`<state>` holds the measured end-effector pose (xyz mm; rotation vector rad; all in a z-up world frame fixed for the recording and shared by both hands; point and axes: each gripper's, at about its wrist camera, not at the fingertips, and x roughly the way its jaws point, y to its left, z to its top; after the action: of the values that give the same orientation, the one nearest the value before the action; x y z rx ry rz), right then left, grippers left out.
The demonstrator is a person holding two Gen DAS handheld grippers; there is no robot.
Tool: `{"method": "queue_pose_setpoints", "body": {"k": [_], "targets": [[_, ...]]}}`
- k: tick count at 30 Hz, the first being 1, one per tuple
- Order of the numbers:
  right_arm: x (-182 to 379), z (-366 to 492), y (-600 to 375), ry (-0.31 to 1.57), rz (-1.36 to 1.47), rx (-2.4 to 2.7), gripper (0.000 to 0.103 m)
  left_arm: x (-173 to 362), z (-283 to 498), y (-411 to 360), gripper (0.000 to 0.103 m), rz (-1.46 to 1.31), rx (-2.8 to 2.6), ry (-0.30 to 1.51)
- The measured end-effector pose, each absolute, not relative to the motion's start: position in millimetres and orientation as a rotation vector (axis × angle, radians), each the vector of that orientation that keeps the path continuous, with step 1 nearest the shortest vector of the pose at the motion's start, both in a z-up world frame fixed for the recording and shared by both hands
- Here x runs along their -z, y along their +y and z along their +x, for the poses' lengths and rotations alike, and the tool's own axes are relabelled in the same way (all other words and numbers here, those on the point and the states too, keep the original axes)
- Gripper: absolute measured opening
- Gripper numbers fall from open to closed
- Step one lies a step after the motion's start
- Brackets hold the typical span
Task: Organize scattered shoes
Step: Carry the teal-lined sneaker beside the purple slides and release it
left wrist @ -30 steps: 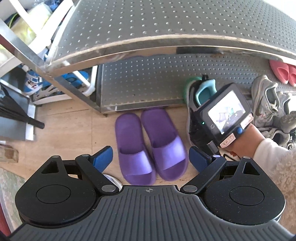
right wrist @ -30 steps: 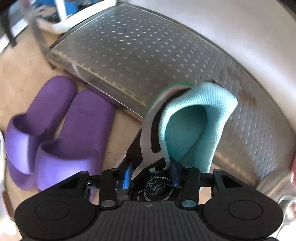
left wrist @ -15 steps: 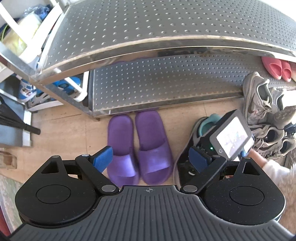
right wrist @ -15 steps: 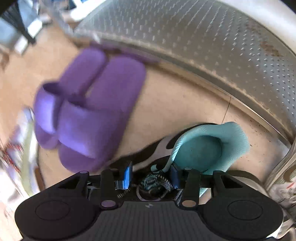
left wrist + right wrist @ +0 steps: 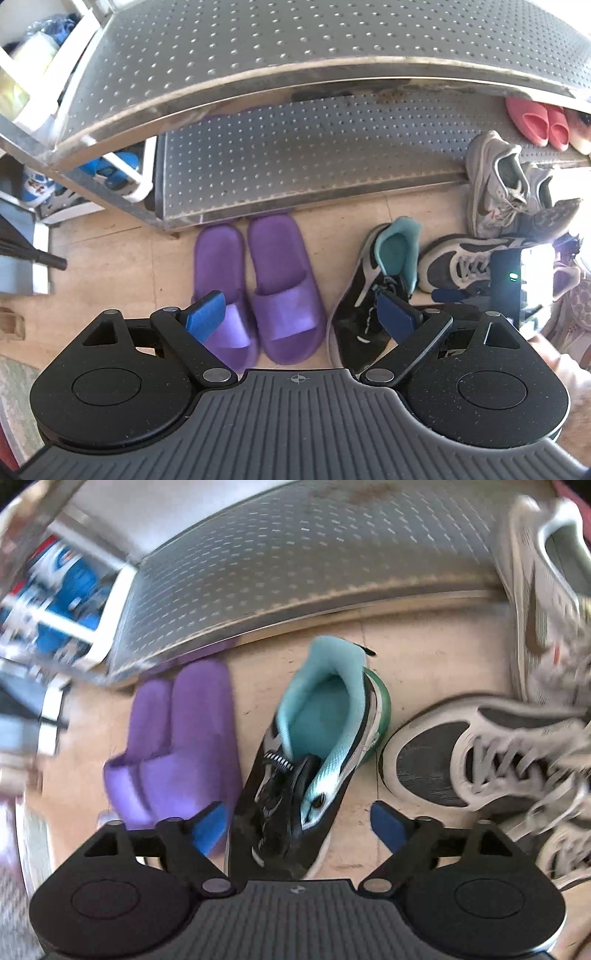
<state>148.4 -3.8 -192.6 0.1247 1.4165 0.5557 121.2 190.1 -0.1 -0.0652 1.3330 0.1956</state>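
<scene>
Right gripper (image 5: 299,821) jaws are opening, pads clear of the sneaker (image 5: 314,746) that was clamped a second ago; it is now set down beside the purple slippers (image 5: 181,738), ready for pairing

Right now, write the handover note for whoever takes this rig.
Left gripper: open, empty, above the purple slide slippers.
Right gripper: jaws opening, pads clear of the black sneaker with teal lining, which stands on the floor between them.
Done: slippers paired by the perforated metal shoe rack; black sneaker set beside them.
Left: grey sneakers lie jumbled on the right.
</scene>
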Motion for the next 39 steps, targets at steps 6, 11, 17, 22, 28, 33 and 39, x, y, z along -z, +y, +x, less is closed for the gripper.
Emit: {"method": "queue_pose_setpoints", "body": {"k": [6, 11, 17, 22, 28, 33, 39], "targets": [[223.8, 154.0, 45.2, 1.410, -0.081, -0.473, 0.082, 0.8, 125.5, 205.3, 0.093, -0.058, -0.249, 1.335], [214.8, 151.1, 69.0, 1.226, -0.134, -0.591, 0.061, 3.1, 127.5, 207.4, 0.093, -0.063, -0.246, 1.343], [224.9, 166.2, 67.6, 1.268, -0.038, -0.562, 0.068, 6.4, 133.4, 199.5, 0.093, -0.041, -0.237, 1.355], [195.9, 162.2, 38.2, 1.278, -0.009, -0.587, 0.083, 1.0, 141.3, 185.6, 0.093, -0.020, -0.221, 1.341], [160.4, 167.5, -42.2, 1.210, -0.228, -0.488, 0.053, -11.8, 150.8, 142.8, 0.093, -0.018, -0.119, 1.310], [173.4, 189.7, -58.9, 1.357, -0.355, -0.475, 0.048, -3.1, 155.6, 114.4, 0.093, 0.060, -0.046, 1.328], [190.6, 194.1, -30.6, 1.270, -0.481, -0.501, 0.060, 18.6, 162.4, 123.1, 0.093, 0.064, -0.127, 1.384]]}}
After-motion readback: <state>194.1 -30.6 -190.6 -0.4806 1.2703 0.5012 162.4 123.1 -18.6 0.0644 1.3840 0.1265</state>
